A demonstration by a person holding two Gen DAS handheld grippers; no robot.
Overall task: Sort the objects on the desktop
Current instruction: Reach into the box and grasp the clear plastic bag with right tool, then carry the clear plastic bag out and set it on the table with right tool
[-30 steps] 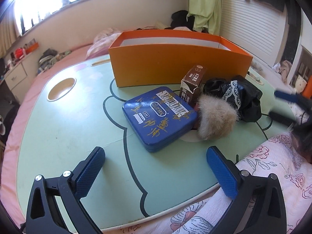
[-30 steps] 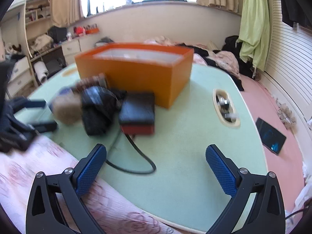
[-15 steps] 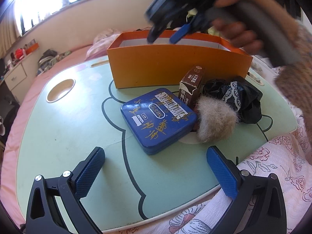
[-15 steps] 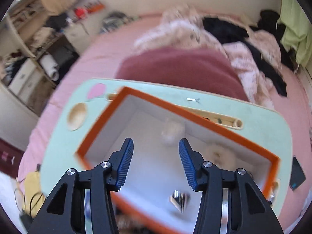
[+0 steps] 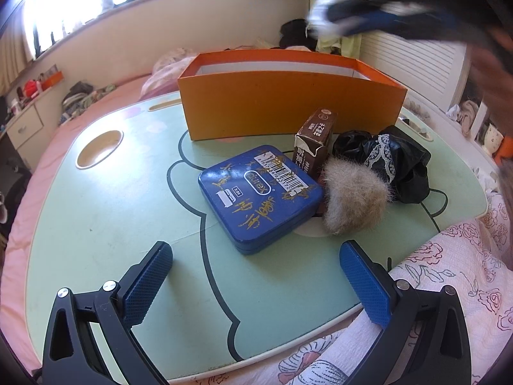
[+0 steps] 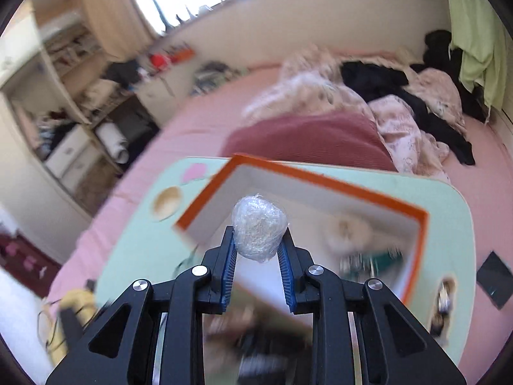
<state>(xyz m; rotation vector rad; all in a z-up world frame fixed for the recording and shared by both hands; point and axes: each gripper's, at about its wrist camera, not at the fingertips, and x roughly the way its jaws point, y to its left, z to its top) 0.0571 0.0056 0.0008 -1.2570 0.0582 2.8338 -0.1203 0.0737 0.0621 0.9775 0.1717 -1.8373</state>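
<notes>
plastic-wrapped ball [image 6: 259, 233] above open orange box [image 6: 323, 182], blue tin [image 5: 260, 197] on table

Right tool [image 6: 257, 247] clamps wrapped ball [image 6: 259, 231] above orange box [image 6: 336, 189].

One orange box [image 5: 288, 109] stands on the tabletop [image 5: 96, 199]. Before it lie one blue tin [image 5: 259, 197], one brown carton [image 5: 314, 142], one furry puff [image 5: 352, 199] and one black lace-trimmed bundle [image 5: 394, 160]. One plastic-wrapped ball [image 6: 259, 232] shows in the right wrist view.

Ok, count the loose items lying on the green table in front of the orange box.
4: blue tin in the middle, brown carton standing behind it, furry pom-pom to its right, black lace-trimmed bundle farthest right. More may hide behind them.
</notes>
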